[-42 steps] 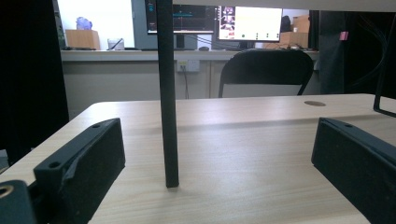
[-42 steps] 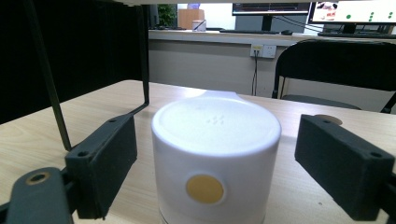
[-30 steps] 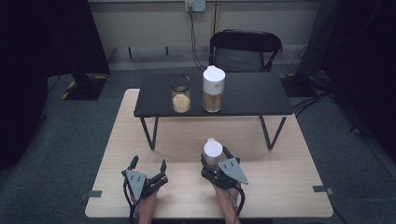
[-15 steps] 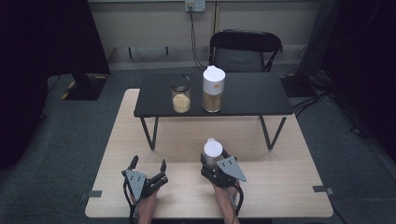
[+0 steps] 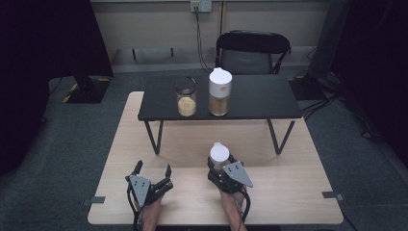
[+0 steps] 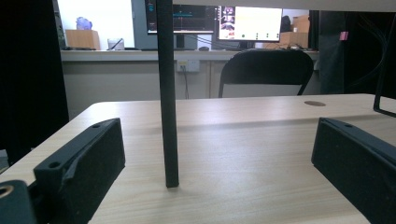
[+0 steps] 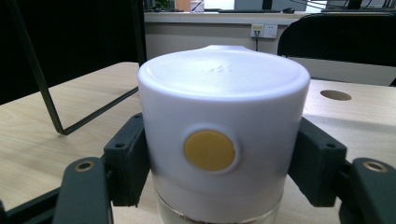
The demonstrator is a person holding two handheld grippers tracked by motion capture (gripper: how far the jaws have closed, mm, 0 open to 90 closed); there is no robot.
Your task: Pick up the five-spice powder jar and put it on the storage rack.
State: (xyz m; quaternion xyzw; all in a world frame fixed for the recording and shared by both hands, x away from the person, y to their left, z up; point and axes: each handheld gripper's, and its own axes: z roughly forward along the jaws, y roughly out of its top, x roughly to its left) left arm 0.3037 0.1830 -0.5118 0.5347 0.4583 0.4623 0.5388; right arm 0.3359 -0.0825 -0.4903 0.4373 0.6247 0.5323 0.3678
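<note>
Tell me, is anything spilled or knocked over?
No, nothing stands out. The white-lidded jar stands upright between the right gripper jaws, which have just closed on it. On the black shelf, the small jar and tall canister stand upright too.

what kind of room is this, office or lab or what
Probably an office or lab set up for recording. Behind the wooden table stand a desk with monitors, a wall socket and a black chair.

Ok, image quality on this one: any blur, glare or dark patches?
High view: even light on the table, corners fall to black, slightly soft. Left gripper view: sharp, with blown-out screens behind. Right gripper view: the jar is close and a bit soft, pale sheen on its lid, no hard glare.
</note>
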